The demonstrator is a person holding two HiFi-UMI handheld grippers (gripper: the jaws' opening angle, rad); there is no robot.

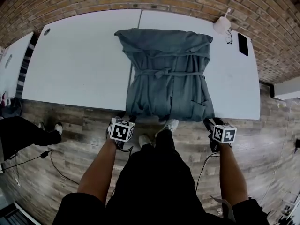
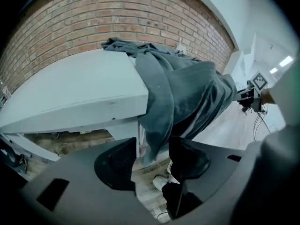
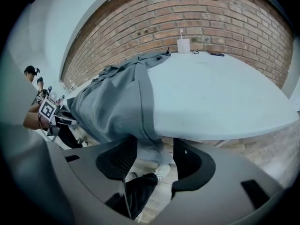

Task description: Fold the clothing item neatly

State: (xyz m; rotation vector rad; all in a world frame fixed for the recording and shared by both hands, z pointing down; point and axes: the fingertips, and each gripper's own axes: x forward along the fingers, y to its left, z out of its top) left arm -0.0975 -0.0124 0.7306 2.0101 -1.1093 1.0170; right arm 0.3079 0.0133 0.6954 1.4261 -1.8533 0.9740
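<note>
Teal robe (image 1: 168,74) over table (image 1: 79,60) edge

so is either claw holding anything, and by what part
Nothing gripped: left claw and right claw are open, a hanging hem corner of the garment between each.

The bare left forearm (image 1: 97,170) and right forearm (image 1: 233,172) stretch forward, well apart. The left hand-held gripper (image 2: 152,159) and right hand-held gripper (image 3: 152,159) both tilt downward, jaws wide apart, clamping nothing.

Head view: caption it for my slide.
Grey robe overhanging white table edge, left gripper and right gripper open at its hem.
</note>
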